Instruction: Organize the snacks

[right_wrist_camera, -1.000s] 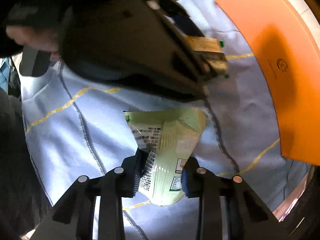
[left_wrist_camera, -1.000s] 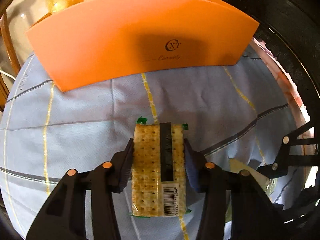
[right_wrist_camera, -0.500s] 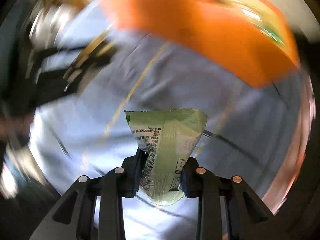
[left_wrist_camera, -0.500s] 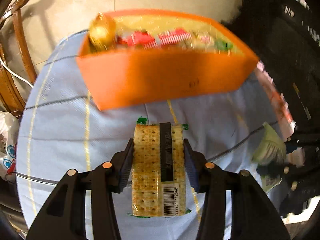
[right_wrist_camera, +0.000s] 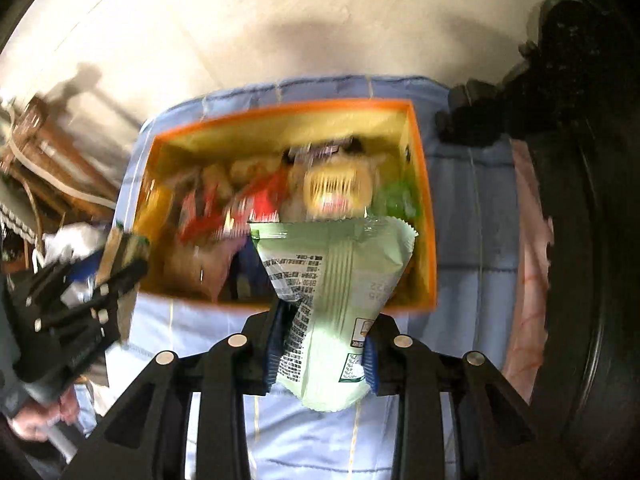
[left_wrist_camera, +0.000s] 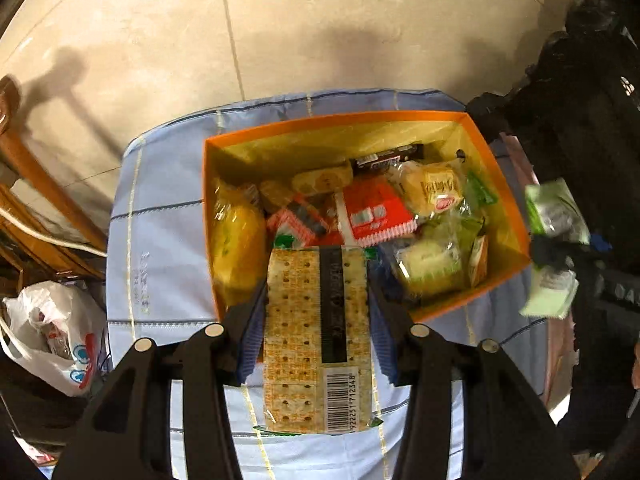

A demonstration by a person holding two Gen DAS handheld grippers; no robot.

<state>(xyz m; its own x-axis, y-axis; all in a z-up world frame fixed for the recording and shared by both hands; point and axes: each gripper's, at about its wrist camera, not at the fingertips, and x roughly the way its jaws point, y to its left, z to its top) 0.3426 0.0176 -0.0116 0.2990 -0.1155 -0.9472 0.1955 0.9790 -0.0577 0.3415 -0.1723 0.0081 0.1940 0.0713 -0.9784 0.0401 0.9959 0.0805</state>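
My left gripper is shut on a clear pack of crackers with a barcode, held above the near edge of an open orange box full of several wrapped snacks. My right gripper is shut on a pale green snack packet, held above the box's near wall. The right gripper with its green packet also shows at the right edge of the left wrist view. The left gripper shows blurred at the left of the right wrist view.
The box stands on a light blue checked tablecloth over a small table above a tiled floor. A white plastic bag and wooden chair legs are at the left. Dark equipment stands at the right.
Both grippers have risen well above the table with their snacks. The view went from facing the box's side to looking down into the open box.
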